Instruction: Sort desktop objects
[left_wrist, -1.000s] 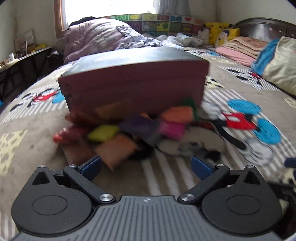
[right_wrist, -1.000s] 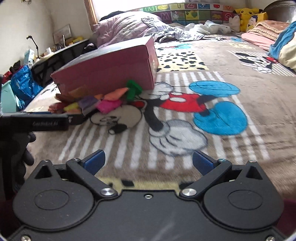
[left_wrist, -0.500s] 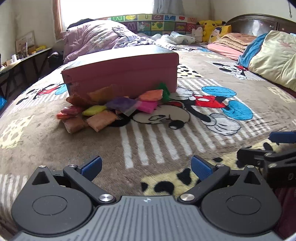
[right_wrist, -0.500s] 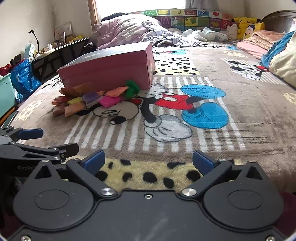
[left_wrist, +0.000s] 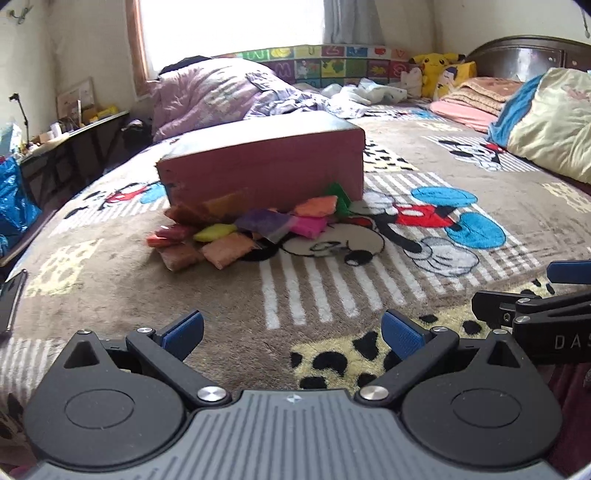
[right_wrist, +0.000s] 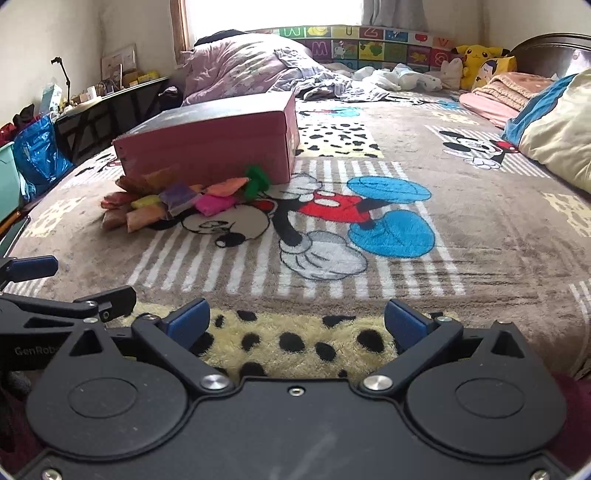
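A pink box (left_wrist: 266, 166) with a dark lid lies on the bed blanket; it also shows in the right wrist view (right_wrist: 210, 147). Several small coloured bean bags (left_wrist: 243, 229) are heaped against its near side, also seen in the right wrist view (right_wrist: 177, 199): orange, yellow, purple, magenta, green. My left gripper (left_wrist: 291, 332) is open and empty, well short of the heap. My right gripper (right_wrist: 295, 321) is open and empty, low at the near edge of the bed. Each gripper shows at the edge of the other's view.
The cartoon-print blanket (right_wrist: 369, 229) covers the bed. A bundled purple quilt (left_wrist: 210, 92) lies behind the box. Pillows and folded blankets (left_wrist: 546, 122) sit at right. A dark desk (right_wrist: 110, 107) and a blue bag (right_wrist: 37, 155) stand at left.
Both grippers have pulled back from the box and bean bags toward the near edge of the bed. They stay open and empty. The heap and box have not moved.
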